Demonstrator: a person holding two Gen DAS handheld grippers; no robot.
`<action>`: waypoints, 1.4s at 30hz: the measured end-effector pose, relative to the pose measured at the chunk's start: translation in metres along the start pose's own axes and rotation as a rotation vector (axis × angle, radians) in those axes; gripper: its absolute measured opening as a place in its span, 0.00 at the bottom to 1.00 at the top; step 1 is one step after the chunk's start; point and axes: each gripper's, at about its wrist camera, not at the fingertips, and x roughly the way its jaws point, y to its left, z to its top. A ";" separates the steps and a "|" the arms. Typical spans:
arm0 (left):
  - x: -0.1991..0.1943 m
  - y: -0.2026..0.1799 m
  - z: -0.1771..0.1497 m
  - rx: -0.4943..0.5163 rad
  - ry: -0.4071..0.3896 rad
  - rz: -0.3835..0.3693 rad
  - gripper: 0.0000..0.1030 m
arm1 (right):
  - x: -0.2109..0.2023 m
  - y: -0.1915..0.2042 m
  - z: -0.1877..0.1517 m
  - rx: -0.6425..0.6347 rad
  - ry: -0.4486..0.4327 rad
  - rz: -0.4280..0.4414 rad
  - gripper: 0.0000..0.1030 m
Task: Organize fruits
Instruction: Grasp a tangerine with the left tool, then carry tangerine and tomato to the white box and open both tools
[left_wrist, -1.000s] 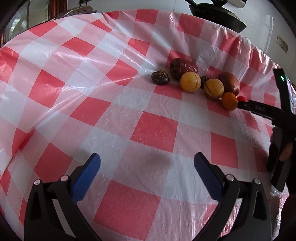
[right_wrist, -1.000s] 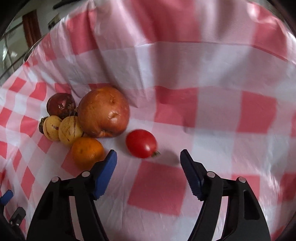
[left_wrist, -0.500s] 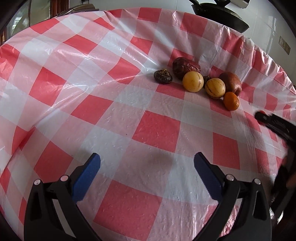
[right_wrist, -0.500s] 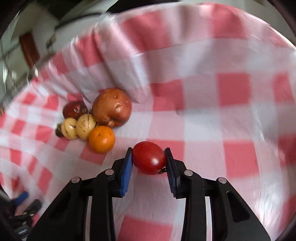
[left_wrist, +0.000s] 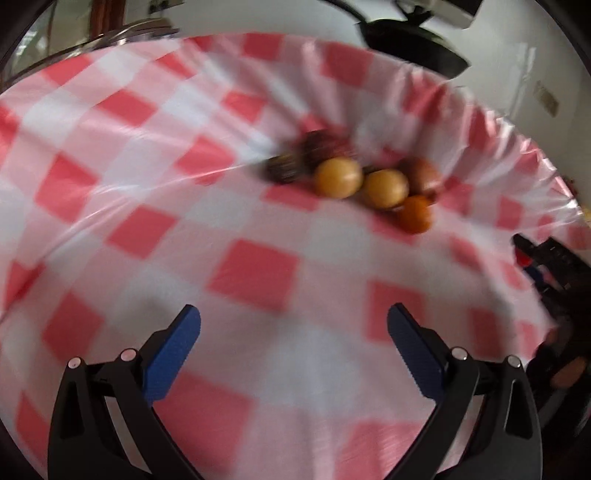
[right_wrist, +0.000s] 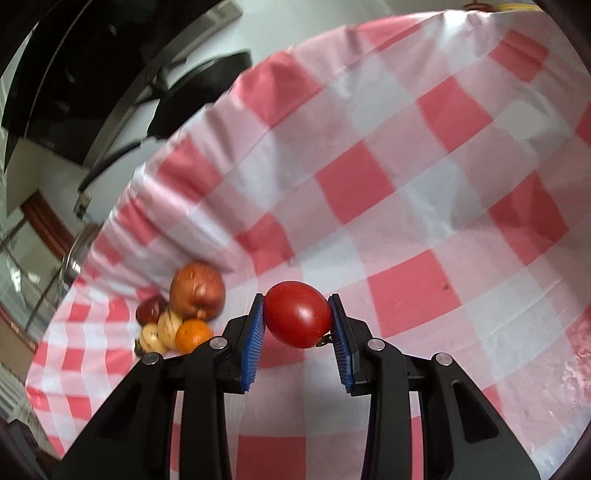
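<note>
My right gripper (right_wrist: 297, 317) is shut on a red tomato (right_wrist: 298, 314) and holds it above the red-and-white checked cloth (right_wrist: 424, 221). A cluster of fruit lies to its left: a large brown-red apple (right_wrist: 197, 290), a dark red fruit (right_wrist: 150, 309), two yellow striped fruits (right_wrist: 169, 325) and an orange (right_wrist: 192, 335). In the left wrist view the same cluster is blurred at the far side, with a yellow fruit (left_wrist: 338, 177) and the orange (left_wrist: 414, 214). My left gripper (left_wrist: 293, 332) is open and empty over the cloth. The right gripper shows at the right edge (left_wrist: 546, 258).
A black pan (left_wrist: 410, 48) sits beyond the table's far edge. The cloth hangs over the rounded table edge (right_wrist: 177, 147). A small dark wrinkled fruit (left_wrist: 282, 168) lies at the left end of the cluster.
My right gripper closed on the tomato and lifted it away from the cluster. My left gripper moved, blurring its view; it stays open.
</note>
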 end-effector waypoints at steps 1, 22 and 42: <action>0.005 -0.010 0.004 0.009 0.010 -0.006 0.98 | -0.002 -0.002 0.002 0.011 -0.022 -0.004 0.34; 0.089 -0.118 0.053 0.121 0.057 0.056 0.38 | -0.008 -0.009 0.008 0.031 -0.069 0.004 0.34; 0.011 0.005 -0.014 -0.110 0.031 0.018 0.38 | -0.008 -0.008 0.007 0.029 -0.059 0.008 0.34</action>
